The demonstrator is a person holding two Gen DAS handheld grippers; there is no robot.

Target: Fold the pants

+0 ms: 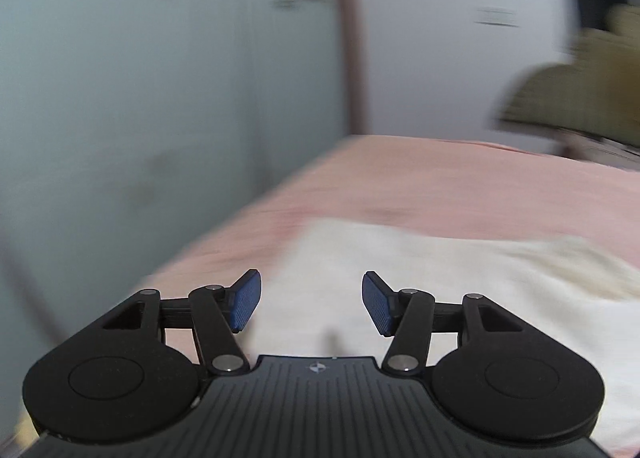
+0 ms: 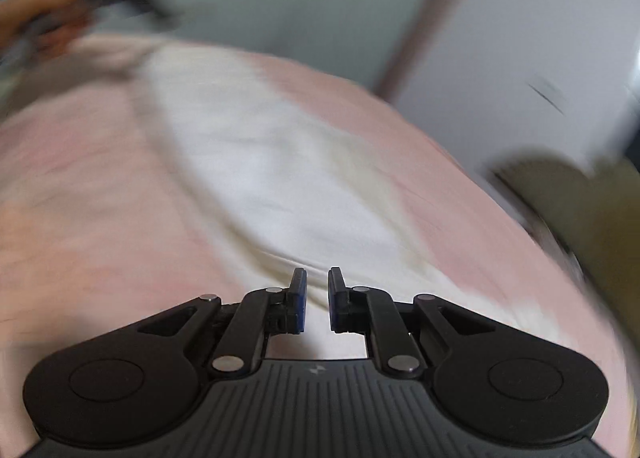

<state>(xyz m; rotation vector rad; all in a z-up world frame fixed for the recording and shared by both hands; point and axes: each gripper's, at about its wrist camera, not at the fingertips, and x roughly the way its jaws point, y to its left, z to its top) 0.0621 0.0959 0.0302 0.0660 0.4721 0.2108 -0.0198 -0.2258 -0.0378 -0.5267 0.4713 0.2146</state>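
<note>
One pair of cream pants [image 2: 272,161] lies flat on the pink bed [image 2: 88,193], soft, light, floppy, likely best pinched at a hem or waistband edge; left gripper [image 1: 311,304] jaws wide apart, right gripper [image 2: 317,300] jaws nearly together, holding nothing.

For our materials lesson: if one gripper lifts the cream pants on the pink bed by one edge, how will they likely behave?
The cream pants would probably drape limply, since they lie flat with soft creases on the pink bed. They look thin, so likely light. A single pinch from the right gripper, jaws slightly apart, may bunch the cloth. The left gripper is open above them.
</note>
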